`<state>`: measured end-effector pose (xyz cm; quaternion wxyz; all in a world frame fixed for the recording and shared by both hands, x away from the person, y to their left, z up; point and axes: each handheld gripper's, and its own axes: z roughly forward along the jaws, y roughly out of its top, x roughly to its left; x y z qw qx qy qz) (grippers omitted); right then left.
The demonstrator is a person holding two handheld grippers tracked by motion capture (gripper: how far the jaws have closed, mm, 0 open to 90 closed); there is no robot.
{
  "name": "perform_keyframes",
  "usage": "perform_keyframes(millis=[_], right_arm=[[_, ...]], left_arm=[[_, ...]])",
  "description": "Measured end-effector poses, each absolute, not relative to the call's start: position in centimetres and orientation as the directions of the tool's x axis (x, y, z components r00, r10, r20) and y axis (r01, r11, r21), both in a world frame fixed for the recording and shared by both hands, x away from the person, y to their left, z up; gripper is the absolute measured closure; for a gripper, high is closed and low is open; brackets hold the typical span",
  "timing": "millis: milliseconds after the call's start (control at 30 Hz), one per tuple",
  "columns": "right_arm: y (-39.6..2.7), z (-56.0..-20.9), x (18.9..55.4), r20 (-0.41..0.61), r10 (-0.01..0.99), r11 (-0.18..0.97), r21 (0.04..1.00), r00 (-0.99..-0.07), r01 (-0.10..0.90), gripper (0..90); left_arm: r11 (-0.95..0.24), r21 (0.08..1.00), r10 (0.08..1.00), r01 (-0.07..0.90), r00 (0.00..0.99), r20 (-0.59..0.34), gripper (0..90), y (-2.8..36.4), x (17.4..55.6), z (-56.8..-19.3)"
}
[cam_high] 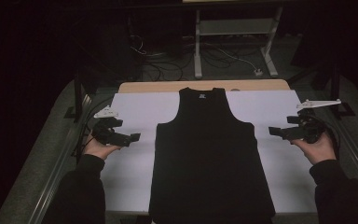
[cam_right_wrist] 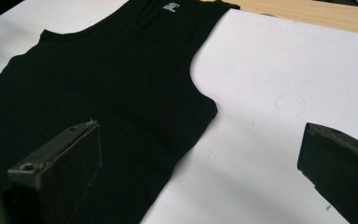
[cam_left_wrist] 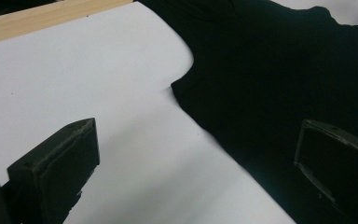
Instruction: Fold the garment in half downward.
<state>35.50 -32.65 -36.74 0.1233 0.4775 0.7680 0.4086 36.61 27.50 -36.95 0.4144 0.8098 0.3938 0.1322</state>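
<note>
A black sleeveless top (cam_high: 209, 154) lies flat on the white sheet (cam_high: 135, 109), neck toward the far edge, with a small white label inside its collar (cam_right_wrist: 170, 6). My left gripper (cam_high: 133, 138) hovers over the sheet just left of the top's side seam, jaws open and empty. In the left gripper view the top (cam_left_wrist: 279, 79) lies ahead, its armhole edge between the jaws. My right gripper (cam_high: 276, 132) is held to the right of the top, jaws open with nothing between them. The right gripper view takes in the top (cam_right_wrist: 107, 93) from armhole to collar.
The white sheet covers a wooden table whose far edge (cam_high: 205, 86) shows bare. Beyond it stand a metal frame (cam_high: 235, 42) and loose cables (cam_high: 168, 65) on the floor. Bare sheet (cam_right_wrist: 279, 102) lies on both sides of the top.
</note>
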Motion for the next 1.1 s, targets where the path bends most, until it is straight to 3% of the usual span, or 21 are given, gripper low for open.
perform_keyframes(millis=[1100], right_arm=[[-32.1,-37.5,39.0,0.204,0.837,0.228,0.715,-0.508,0.661,0.0]], left_arm=[[-0.399,0.740,0.717,0.542,0.687,-0.116,0.0,25.5,40.6,-36.7]])
